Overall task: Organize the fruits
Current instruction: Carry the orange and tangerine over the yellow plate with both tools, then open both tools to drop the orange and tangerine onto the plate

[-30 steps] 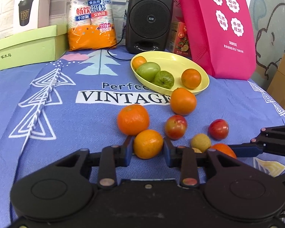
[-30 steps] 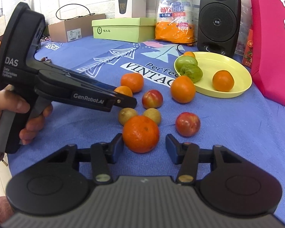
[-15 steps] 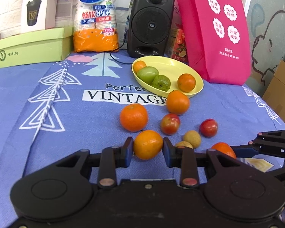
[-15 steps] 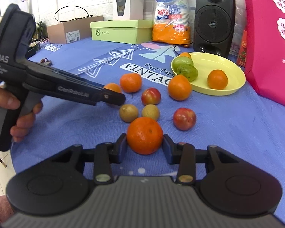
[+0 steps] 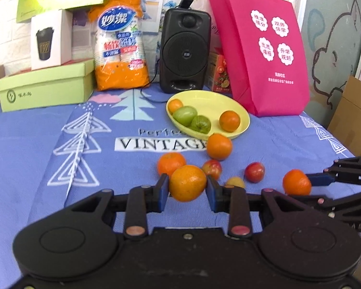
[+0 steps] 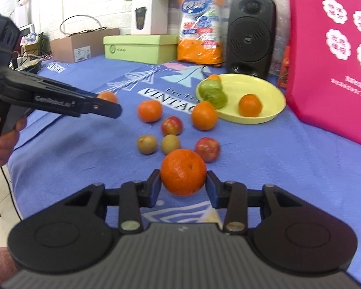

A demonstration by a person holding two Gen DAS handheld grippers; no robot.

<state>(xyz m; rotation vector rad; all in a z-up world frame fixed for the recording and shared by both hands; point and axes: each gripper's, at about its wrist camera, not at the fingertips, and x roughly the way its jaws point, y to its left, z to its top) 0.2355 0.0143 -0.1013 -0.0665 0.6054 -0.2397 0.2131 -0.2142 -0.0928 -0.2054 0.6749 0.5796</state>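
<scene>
Orange fruit is clamped in each tool, one orange (image 5: 187,183) in the left gripper (image 5: 187,190) and another orange (image 6: 183,172) in the right gripper (image 6: 183,187), both short of the yellow bowl (image 5: 238,110) across the blue cloth (image 5: 36,144).

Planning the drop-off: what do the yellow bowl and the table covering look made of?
Yellow bowl: probably plastic; uniform colour, smooth thin rim, dull sheen. Table covering: woven cloth, matte, printed lettering and trees, faint weave and soft wrinkles, so likely some give beneath.
</scene>
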